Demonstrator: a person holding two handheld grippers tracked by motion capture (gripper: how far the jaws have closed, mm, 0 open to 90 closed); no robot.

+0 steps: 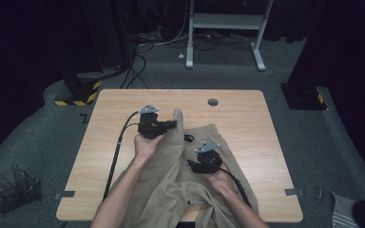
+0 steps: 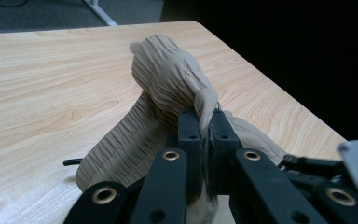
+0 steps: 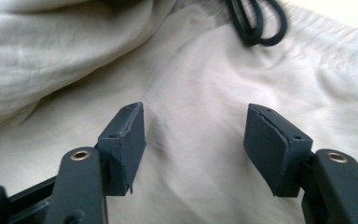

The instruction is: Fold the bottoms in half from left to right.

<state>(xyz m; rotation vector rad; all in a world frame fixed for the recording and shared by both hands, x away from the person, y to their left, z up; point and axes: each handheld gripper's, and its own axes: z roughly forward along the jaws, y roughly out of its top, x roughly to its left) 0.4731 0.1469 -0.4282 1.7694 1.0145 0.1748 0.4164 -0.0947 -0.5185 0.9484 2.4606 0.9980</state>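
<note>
The trousers (image 1: 185,166), a beige pair with an elastic waistband, lie crumpled on the near middle of the wooden table (image 1: 247,114), their legs spilling over the near edge between the person's 2 forearms. On the near right part of the cloth sits the right gripper (image 1: 196,164), held in the right hand (image 1: 221,180). In the right gripper view its 2 jaws stand wide apart above the pale fabric (image 3: 200,102), with nothing pinched between them and the pads clear of the cloth. Just beyond them in that view lies the black drawstring (image 3: 256,23), looped beside the gathered waistband.

Farther off and to the left, the left gripper (image 1: 173,124) is held in the left hand (image 1: 147,145). Its jaws are closed tight on a fold of the waistband, lifting a bunched ridge of cloth off the table. The left gripper view shows the ribbed, gathered fabric (image 2: 168,84) rising from between the 2 pads (image 2: 189,126), with the bare tabletop (image 2: 51,93) to its left and far side.

On the far side of the table is a small round grey grommet (image 1: 213,101). On the floor at the near left stands a wire basket (image 1: 16,194), and at the far end a white frame (image 1: 225,21) stands among cables.
</note>
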